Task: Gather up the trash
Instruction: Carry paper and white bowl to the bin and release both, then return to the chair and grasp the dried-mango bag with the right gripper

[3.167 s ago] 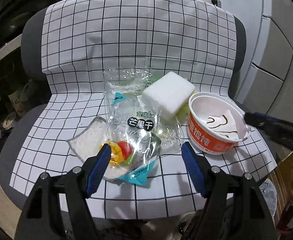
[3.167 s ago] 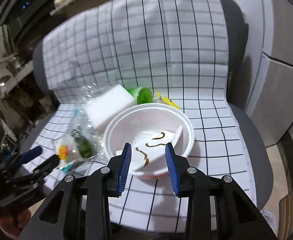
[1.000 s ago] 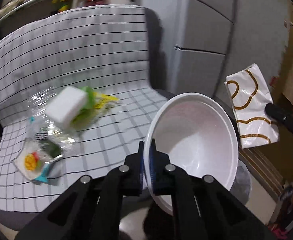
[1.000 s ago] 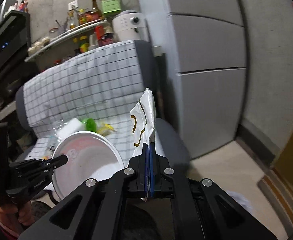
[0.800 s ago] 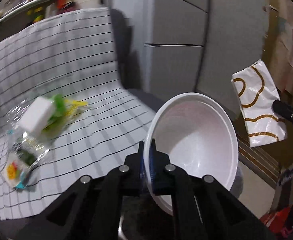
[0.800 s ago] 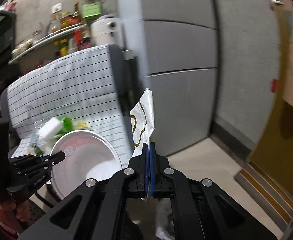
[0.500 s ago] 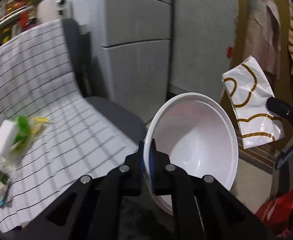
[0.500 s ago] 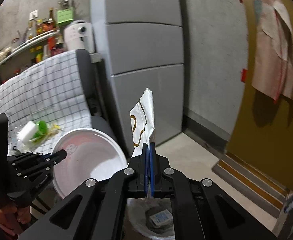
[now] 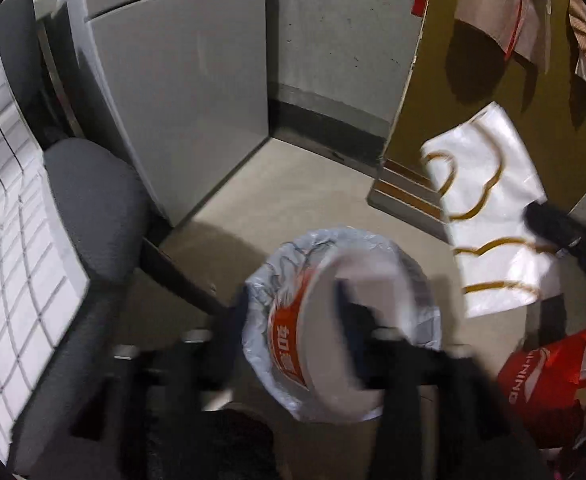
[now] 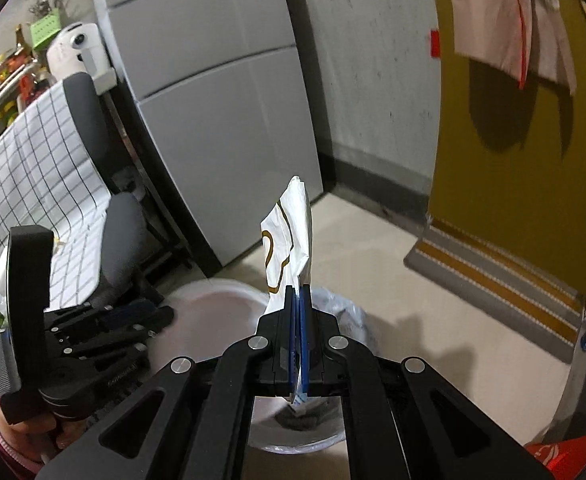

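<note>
Holding, right: right gripper pinches the white wrapper with gold curls, which stands upright above its closed jaws.
Left tongs: left gripper is blurred; jaws appear parted around the noodle bowl, but whether they grip it I cannot tell.
Key relation: bowl sits tilted directly over the lined trash bin, rim facing up-right; the left gripper is nearer the bin, and the wrapper hangs to the right of the opening.
Farther: checked-cloth chair, grey cabinet, red bag.
Change: half a second ago the bowl was firmly clamped by its rim; now both views have swung down onto the bin.
</note>
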